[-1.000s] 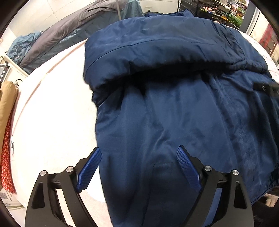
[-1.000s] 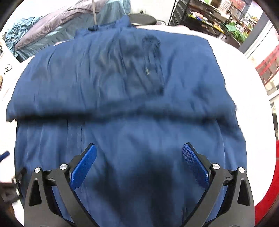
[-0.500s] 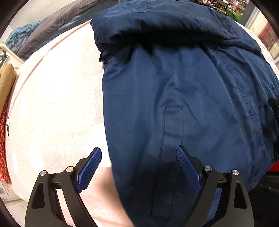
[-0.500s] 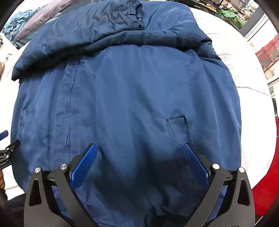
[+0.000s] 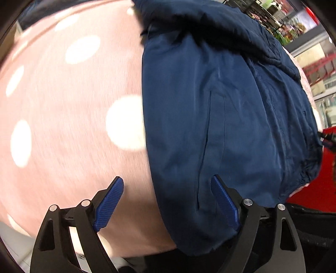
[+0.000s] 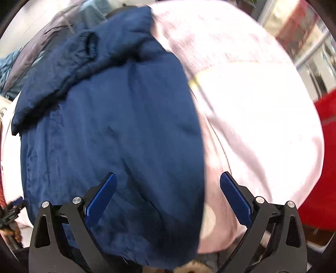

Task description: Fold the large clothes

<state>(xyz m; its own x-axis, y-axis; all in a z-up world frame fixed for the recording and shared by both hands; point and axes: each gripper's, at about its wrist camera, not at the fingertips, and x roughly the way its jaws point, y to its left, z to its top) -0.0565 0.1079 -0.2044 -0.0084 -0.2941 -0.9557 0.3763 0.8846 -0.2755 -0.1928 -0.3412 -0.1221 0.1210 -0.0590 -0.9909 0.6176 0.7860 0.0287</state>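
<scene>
A navy blue jacket [image 5: 220,115] lies flat on the pink, white-dotted table cover [image 5: 63,105], its top part folded down over the body. My left gripper [image 5: 167,179] hovers over the jacket's left edge near the hem. Its jaws are closing, wide apart, with the edge below them and nothing pinched. In the right wrist view the jacket [image 6: 109,126] fills the left half. My right gripper [image 6: 168,176] stands open above the jacket's right edge, one finger over cloth and one over the cover [image 6: 252,126].
A red surface [image 5: 310,189] borders the table on the right, also seen as a red surface [image 6: 327,147] in the right wrist view. Grey and teal clothes [image 6: 31,52] are piled at the back left. Shelving [image 5: 262,12] stands behind the table.
My two grippers have spread apart from over the jacket's middle, the left to its left edge, the right to its right edge. The jacket has not moved.
</scene>
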